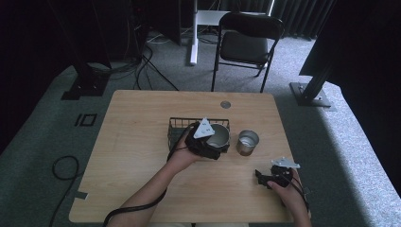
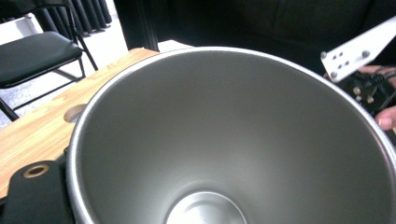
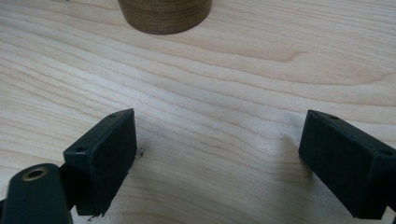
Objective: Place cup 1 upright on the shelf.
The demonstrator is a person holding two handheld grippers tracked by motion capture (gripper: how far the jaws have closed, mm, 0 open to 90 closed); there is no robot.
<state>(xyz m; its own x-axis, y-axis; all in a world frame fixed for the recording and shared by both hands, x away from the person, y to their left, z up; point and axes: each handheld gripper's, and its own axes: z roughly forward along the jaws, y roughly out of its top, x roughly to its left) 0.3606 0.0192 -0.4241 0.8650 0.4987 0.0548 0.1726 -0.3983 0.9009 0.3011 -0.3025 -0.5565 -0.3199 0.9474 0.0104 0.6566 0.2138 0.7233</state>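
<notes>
One steel cup (image 2: 233, 140) hides the left hand-held gripper (image 1: 208, 142) jaws

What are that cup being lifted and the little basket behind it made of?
The cup looks like brushed stainless steel: dull grey sheen, soft reflections inside. The basket seems to be thin dark wire, its open grid showing the table through it; whether painted or coated is unclear.
</notes>
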